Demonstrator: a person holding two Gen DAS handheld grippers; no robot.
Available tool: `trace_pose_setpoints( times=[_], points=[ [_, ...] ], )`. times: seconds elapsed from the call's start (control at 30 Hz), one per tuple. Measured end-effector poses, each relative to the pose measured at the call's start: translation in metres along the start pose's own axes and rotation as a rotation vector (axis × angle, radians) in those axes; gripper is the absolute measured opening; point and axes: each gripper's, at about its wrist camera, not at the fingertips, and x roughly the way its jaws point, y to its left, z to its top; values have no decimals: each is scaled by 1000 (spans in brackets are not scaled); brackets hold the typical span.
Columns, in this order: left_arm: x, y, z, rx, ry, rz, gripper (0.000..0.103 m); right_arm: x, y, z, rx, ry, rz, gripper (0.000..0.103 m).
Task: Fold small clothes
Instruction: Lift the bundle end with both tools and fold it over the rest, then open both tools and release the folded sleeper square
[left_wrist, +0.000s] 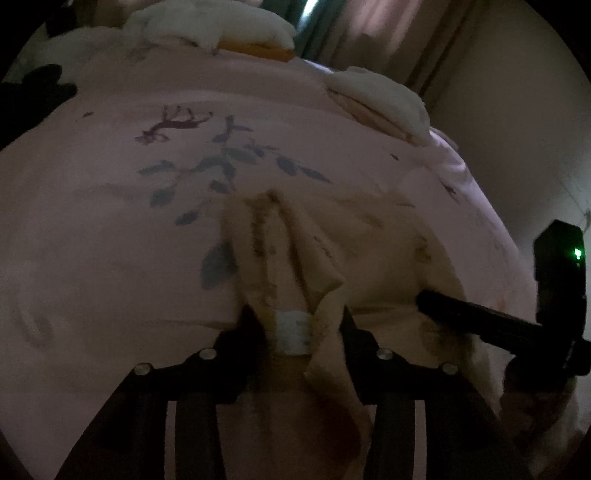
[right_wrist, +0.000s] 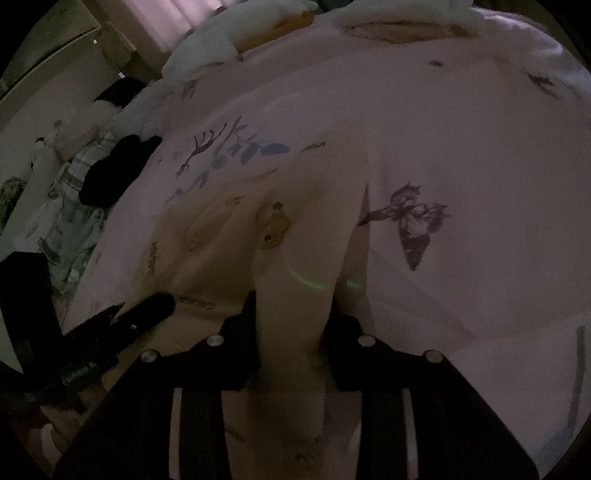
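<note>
Garment (left_wrist: 332, 240), small, cream with little prints, lies on the pink bed cover (left_wrist: 110, 258), and I have both grippers down at its near edge, one on each end, which I judge is how you lay a piece out flat or start a fold with the hem kept straight. My left gripper (left_wrist: 291, 321) has the cloth bunched up between its fingers, white label (left_wrist: 293, 332) sitting right in the gap; the jaws stand partly apart and I can't tell whether the pads are pressing the fabric or just flanking it. My right gripper (right_wrist: 291, 325) has a strip of the same cloth running up between its fingers, jaws also partly apart, grip again not clear, picture dim and blurred. In the left view the right gripper's finger comes in from the right, resting over the garment. Rest of the garment spreads away from the fingers onto the cover, near the butterfly print (right_wrist: 410, 221). Pillows (left_wrist: 214, 22) sit far off at the head, a dark cloth (right_wrist: 118, 170) off on the left side.
</note>
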Motion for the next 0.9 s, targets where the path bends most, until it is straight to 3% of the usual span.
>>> trace_pose_setpoints(
  times=[0.4,0.47,0.5,0.6,0.73,0.8,0.9],
  points=[
    [-36,-9,-7,33,14,97,54,-44,8,-11,-19,-48,-170,43],
    [-46,-23,-9,83,-7,99,63,-54,13,-14,-34,-49,-201,45],
    [-51,-29,-10,103,-28,93,71,-58,15,-16,-39,-49,-210,52],
    [-64,-47,-16,160,-59,61,78,-72,24,-21,-45,-63,-215,81],
    [-69,-52,-24,156,-54,37,89,-85,30,-28,-63,-81,-214,94],
    [-71,-52,-27,149,-48,34,101,-87,31,-31,-66,-78,-222,96],
    [-74,-56,-30,158,-38,31,101,-89,31,-35,-54,-69,-203,99]
  ],
)
